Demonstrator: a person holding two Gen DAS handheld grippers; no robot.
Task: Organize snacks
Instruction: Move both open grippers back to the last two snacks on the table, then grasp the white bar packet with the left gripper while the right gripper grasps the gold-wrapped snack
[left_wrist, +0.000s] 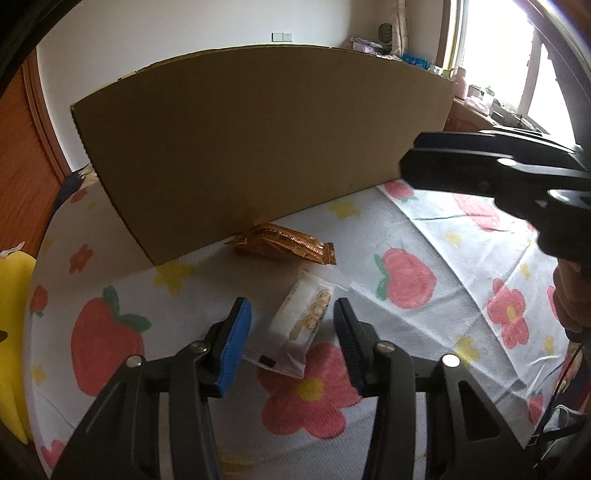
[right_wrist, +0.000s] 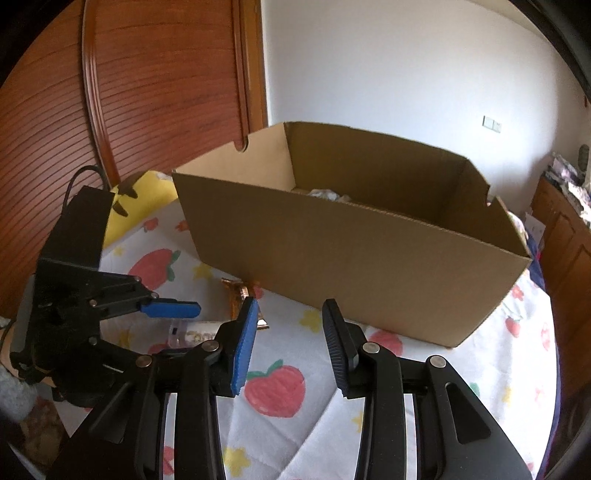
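Two snacks outside cardboard box (left_wrist: 258, 147): orange packet (left_wrist: 286, 245) against its front wall, white packet (left_wrist: 303, 325) nearer, between wide-open left gripper (left_wrist: 291, 332) fingers. Right gripper (right_wrist: 288, 343) wide, empty (box contents mostly hidden).

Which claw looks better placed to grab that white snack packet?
The left claw, probably. Its open fingers already sit either side of the white packet on the cloth. The right claw is open too, but faces the cardboard box with nothing between its fingers.
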